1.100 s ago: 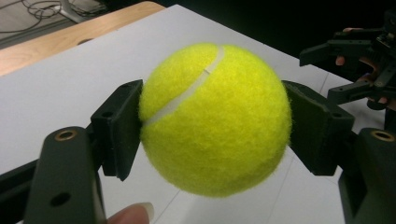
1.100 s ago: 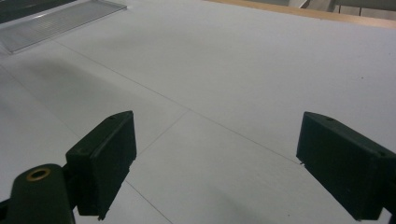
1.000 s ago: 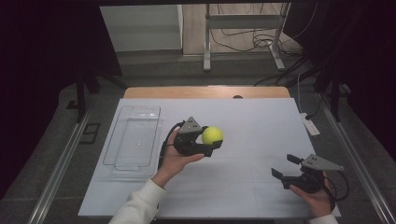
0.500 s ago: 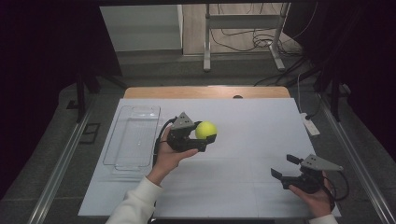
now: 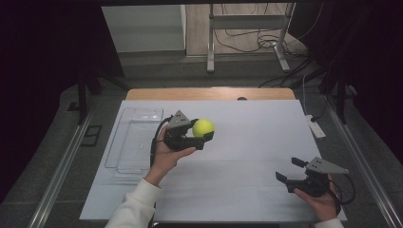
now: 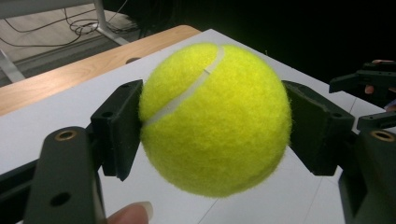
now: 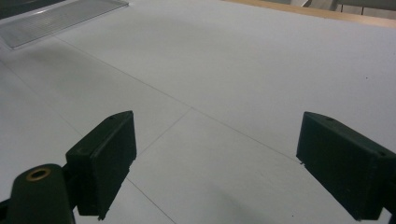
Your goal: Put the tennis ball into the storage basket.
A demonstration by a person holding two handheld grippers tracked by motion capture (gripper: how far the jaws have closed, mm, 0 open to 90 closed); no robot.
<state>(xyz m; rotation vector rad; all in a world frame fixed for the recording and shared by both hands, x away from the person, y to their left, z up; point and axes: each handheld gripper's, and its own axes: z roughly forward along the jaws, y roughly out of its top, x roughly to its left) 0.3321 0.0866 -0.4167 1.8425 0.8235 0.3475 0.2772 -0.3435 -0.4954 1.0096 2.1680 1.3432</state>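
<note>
Though formerly leftward, ball (image 5: 203, 127) rightward again.

The ball (image 5: 203, 127) sits between the left gripper's (image 5: 202, 134) jaws, above the table (image 5: 247, 142). The tray (image 5: 134, 140) lies on the table just left of that gripper. The right gripper (image 5: 291, 169) is well to its right, nearer the person, jaws apart over bare table.

Beyond your white-covered tabletop (image 5: 266, 128) you face dark curtains (image 5: 43, 61), grey floor (image 5: 157, 71), a metal stand (image 5: 247, 33) and tangled cables (image 5: 242, 40).
</note>
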